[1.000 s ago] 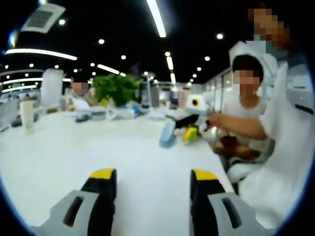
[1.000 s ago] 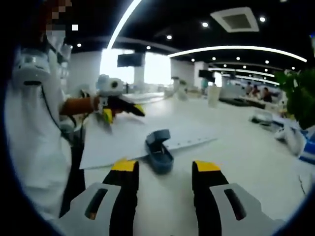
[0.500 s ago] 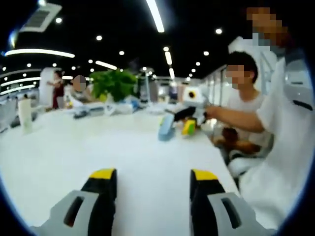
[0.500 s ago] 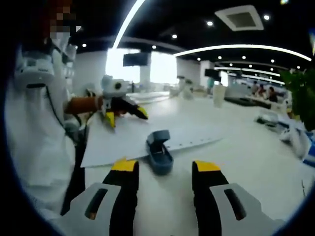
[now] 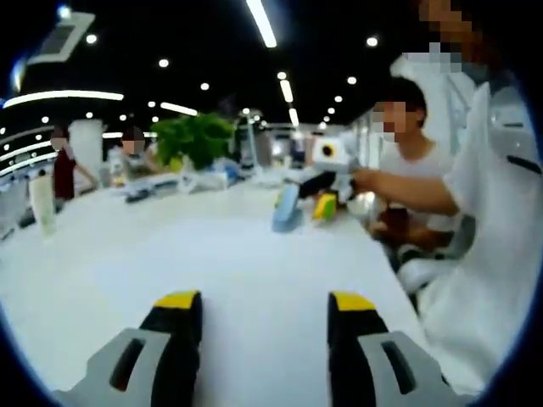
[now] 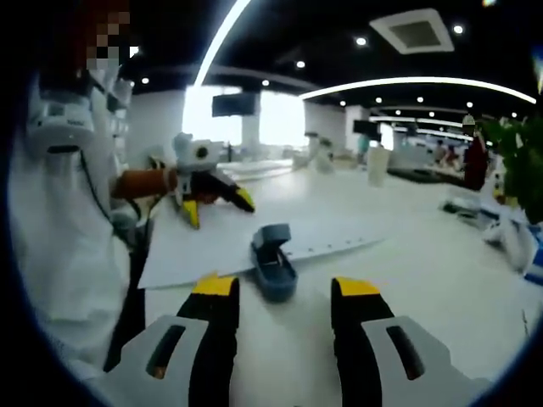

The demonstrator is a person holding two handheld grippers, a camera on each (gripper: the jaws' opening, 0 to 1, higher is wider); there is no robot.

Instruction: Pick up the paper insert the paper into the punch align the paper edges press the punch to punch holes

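A white sheet of paper (image 6: 212, 242) lies flat on the white table (image 6: 407, 280), and a row of small holes shows along its far edge. A blue-grey hole punch (image 6: 273, 264) sits on the paper's near right edge, just ahead of my right gripper (image 6: 286, 288), which is open and empty. My left gripper (image 6: 219, 206) hovers open over the paper's far left part, held by a person's hand. In the left gripper view my left gripper (image 5: 265, 303) is open above bare table, and the punch (image 5: 286, 209) stands far ahead beside my right gripper (image 5: 322, 197).
A green plant (image 5: 193, 140), a white cup (image 5: 42, 203) and small clutter stand along the far side of the table (image 5: 127, 254). A seated person (image 5: 407, 170) is at the right edge. A white cup (image 6: 376, 165) and a plant (image 6: 517, 161) stand at the right.
Both views have shifted slightly. My left gripper has dipped a little lower over the paper. The punch and paper have not moved.
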